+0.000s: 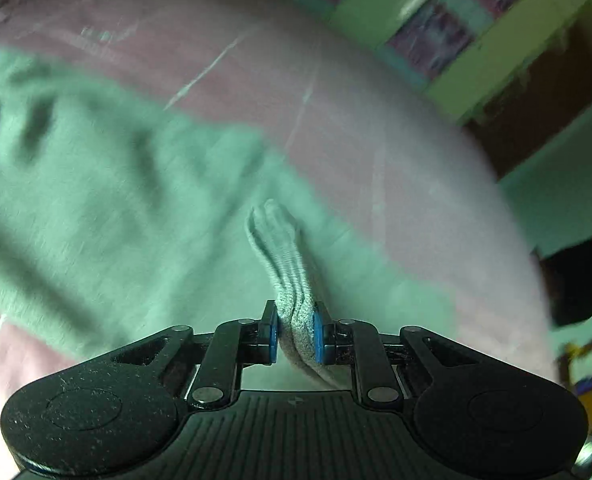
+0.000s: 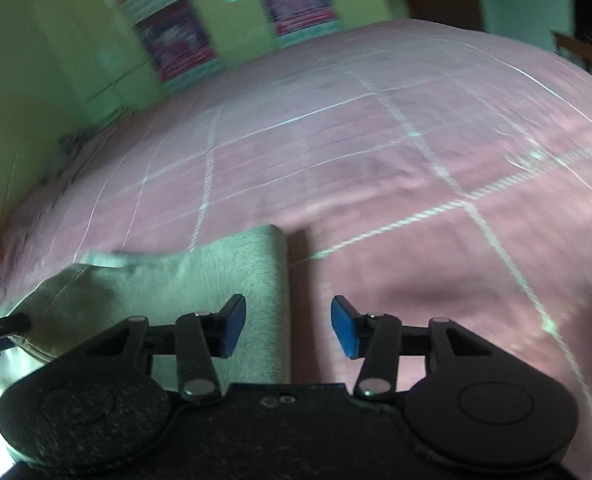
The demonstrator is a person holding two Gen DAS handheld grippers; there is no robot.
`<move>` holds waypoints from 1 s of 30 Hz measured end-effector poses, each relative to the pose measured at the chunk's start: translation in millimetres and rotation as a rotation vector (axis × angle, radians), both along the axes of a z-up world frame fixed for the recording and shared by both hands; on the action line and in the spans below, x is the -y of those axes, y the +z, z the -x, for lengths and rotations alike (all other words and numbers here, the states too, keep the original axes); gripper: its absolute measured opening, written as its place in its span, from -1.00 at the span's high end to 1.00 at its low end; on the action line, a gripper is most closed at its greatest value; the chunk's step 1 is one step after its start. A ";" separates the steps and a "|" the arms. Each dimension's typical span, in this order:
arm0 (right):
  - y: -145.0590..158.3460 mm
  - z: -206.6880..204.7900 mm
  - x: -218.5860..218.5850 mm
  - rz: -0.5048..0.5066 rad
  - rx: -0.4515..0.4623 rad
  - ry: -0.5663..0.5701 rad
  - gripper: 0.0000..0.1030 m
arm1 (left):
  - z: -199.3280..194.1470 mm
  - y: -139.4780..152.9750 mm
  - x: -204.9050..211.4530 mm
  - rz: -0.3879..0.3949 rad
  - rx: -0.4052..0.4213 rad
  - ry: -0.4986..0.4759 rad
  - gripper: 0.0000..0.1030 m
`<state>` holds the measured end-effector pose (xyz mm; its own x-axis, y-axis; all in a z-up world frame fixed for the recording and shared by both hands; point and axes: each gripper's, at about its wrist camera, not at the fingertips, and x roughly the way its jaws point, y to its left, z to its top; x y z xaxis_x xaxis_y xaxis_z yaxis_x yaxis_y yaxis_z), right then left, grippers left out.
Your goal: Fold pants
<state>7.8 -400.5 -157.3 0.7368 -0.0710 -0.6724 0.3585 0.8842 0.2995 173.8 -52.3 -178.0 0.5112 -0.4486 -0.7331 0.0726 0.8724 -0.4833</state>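
The grey pants [image 1: 107,184] lie spread on a pink checked bedspread [image 1: 376,152]. My left gripper [image 1: 294,332] is shut on a bunched ribbed edge of the pants [image 1: 283,256], which stands up between the blue pads. In the right wrist view my right gripper [image 2: 288,326] is open and empty, hovering just over the right edge of the pants [image 2: 199,276], with its left finger above the cloth and its right finger above the bedspread [image 2: 416,168]. The left gripper's tip [image 2: 3,326] shows at the far left of that view.
A green wall with posters [image 2: 167,36] runs behind the bed. A dark box [image 1: 576,280] stands past the bed's right edge. Dark wooden furniture [image 1: 544,92] is at the back right.
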 end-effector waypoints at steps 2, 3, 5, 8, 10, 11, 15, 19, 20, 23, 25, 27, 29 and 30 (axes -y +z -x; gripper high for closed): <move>-5.9 -16.7 -19.5 0.044 -0.037 0.057 0.24 | -0.8 -21.3 6.4 -0.059 -0.042 -0.007 0.67; -10.0 -24.8 -29.2 0.066 -0.057 0.082 0.29 | 1.2 -25.2 5.9 -0.065 -0.046 0.002 0.64; -17.6 -36.3 -43.7 0.104 -0.089 0.123 0.33 | 6.9 -19.4 4.6 -0.059 -0.015 0.031 0.62; -37.7 -46.9 -61.4 0.201 -0.207 0.215 0.31 | 14.9 6.2 10.0 -0.115 0.102 0.016 0.62; -34.1 -45.8 -64.2 0.241 -0.209 0.253 0.30 | 15.4 23.0 17.7 -0.152 0.185 0.010 0.62; -29.3 -47.1 -62.7 0.232 -0.202 0.254 0.31 | 12.6 28.7 22.1 -0.154 0.203 0.000 0.62; -11.4 -68.4 -58.1 0.251 -0.152 0.229 0.26 | -17.6 35.8 55.4 -0.177 0.196 -0.041 0.62; -12.9 -106.7 -57.4 0.288 -0.170 0.218 0.25 | -53.0 17.6 81.0 -0.251 0.085 -0.137 0.62; -17.9 -116.0 -54.8 0.289 -0.183 0.208 0.25 | -60.8 5.6 85.7 -0.282 0.048 -0.151 0.62; -45.0 -129.7 -55.4 0.306 -0.260 0.227 0.20 | -73.8 -22.0 81.8 -0.294 -0.007 -0.161 0.63; -49.6 -129.5 -62.9 0.360 -0.254 0.237 0.20 | -73.8 -20.9 81.4 -0.285 -0.015 -0.143 0.64; -48.9 -130.6 -63.4 0.361 -0.263 0.236 0.20 | -66.8 -19.7 86.3 -0.325 0.017 -0.171 0.64; -47.3 -128.7 -63.2 0.364 -0.262 0.246 0.20 | -55.9 -19.5 89.7 -0.355 0.042 -0.179 0.64; -46.9 -127.6 -64.1 0.373 -0.263 0.252 0.20 | -49.3 -20.4 89.1 -0.358 0.047 -0.174 0.64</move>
